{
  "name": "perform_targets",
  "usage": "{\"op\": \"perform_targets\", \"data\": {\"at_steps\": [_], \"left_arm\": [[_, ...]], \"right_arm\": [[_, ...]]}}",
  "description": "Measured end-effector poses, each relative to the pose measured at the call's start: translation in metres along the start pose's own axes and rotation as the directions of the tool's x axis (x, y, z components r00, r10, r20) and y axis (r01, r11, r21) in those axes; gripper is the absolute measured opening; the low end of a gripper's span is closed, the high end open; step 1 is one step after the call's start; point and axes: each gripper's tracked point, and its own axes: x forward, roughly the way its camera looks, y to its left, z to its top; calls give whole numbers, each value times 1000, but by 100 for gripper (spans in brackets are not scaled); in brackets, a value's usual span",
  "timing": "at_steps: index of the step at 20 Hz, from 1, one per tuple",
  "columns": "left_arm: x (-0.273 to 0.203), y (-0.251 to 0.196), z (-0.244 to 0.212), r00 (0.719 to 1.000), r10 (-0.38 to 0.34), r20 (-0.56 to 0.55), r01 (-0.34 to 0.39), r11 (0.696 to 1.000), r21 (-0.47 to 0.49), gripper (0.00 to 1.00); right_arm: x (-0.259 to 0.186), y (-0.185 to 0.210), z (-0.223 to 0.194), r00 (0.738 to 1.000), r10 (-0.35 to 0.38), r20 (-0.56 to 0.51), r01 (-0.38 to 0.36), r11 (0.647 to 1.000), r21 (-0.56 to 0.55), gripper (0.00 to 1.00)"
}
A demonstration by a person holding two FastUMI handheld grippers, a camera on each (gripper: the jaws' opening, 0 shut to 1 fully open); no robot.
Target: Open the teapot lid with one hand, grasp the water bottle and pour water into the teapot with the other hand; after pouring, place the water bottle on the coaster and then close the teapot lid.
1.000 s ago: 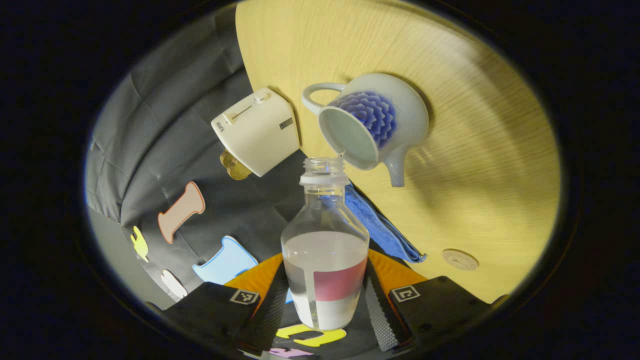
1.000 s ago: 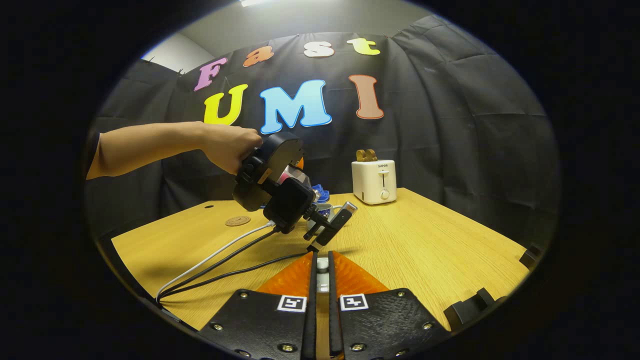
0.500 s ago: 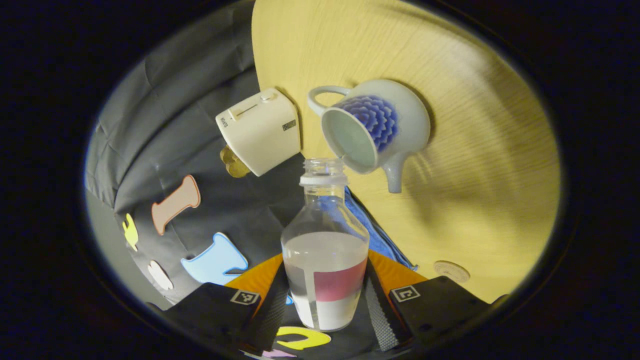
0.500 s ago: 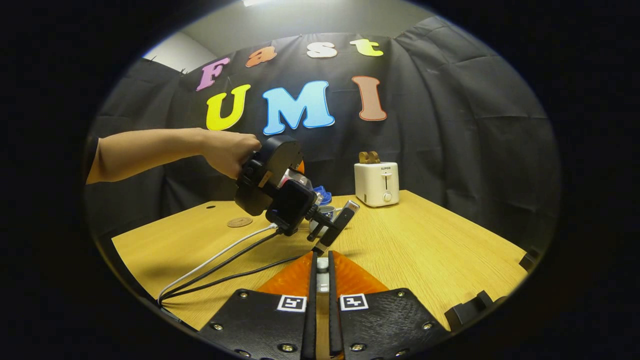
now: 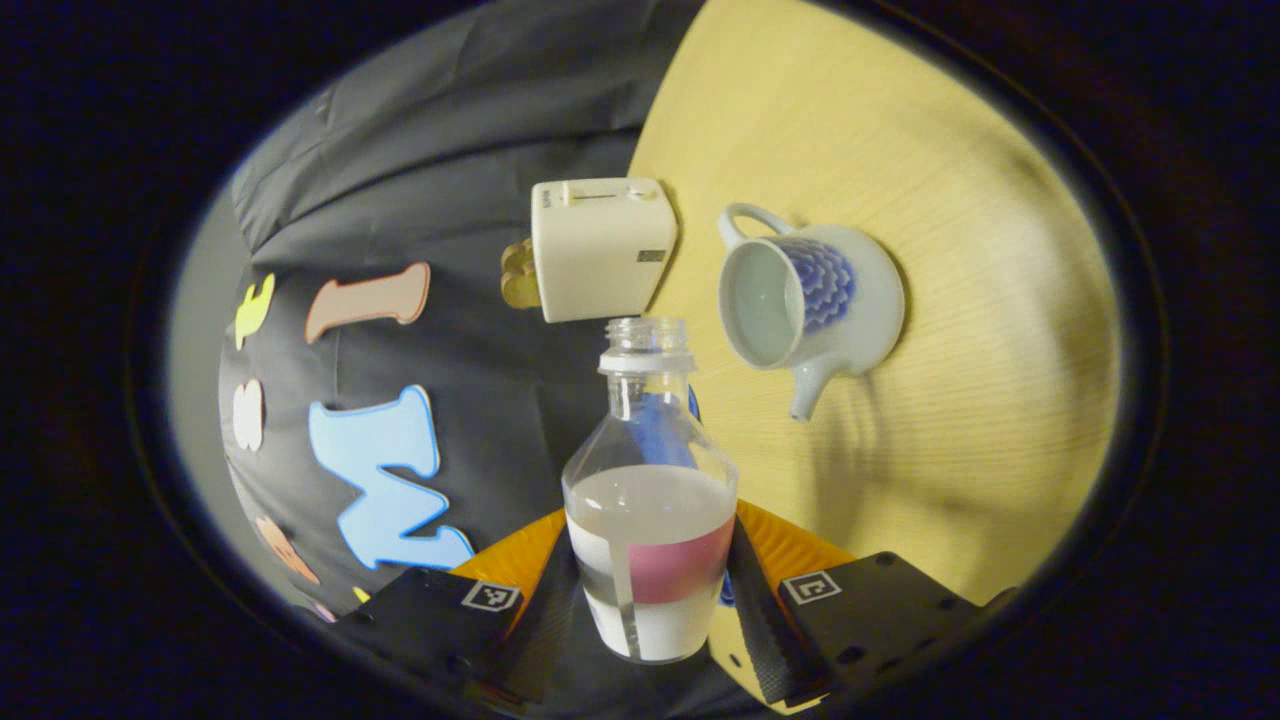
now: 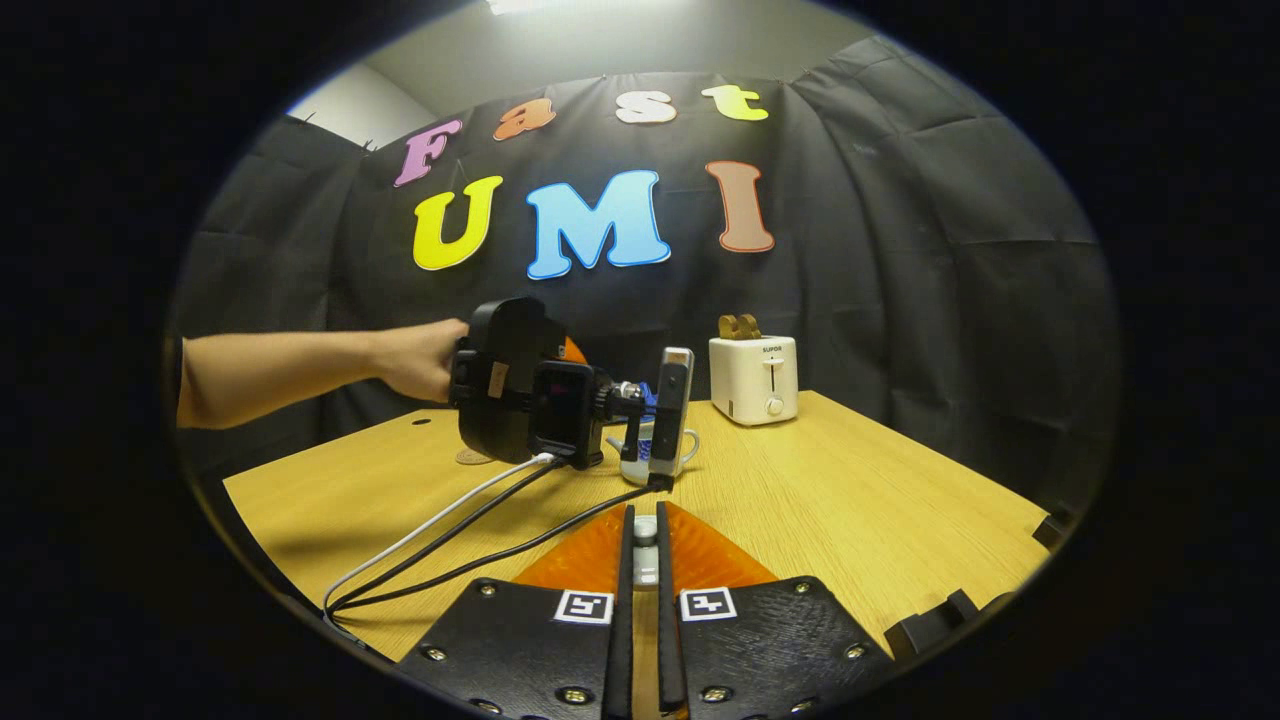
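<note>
While your left gripper (image 5: 650, 600) grips the bottle (image 5: 648, 520) above the wooden table (image 5: 980, 420), the lidless teapot (image 5: 810, 305) stands beside the toaster (image 5: 600, 248), your right gripper (image 6: 640, 600) clenched.

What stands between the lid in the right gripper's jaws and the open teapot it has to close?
In the right gripper view, the left gripper, holding the water bottle, and its trailing cables sit in front of the teapot, between it and the lid pinched in the right gripper.
</note>
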Motion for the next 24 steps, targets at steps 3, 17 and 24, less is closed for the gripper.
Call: {"op": "perform_targets", "data": {"at_steps": [3,17,24], "left_arm": [[-13,-1,-14,999,32,22,-26,972,-233,88],[-75,27,-149,971,237,-17,-67,206,-976,87],[-50,27,-208,957,289,-35,-35,-6,-999,87]], "right_arm": [[7,5,5,1000,9,11,-9,1000,-26,10],[74,34,15,999,46,1,-46,998,-41,10],[82,39,9,998,60,-15,-60,998,-14,10]]}}
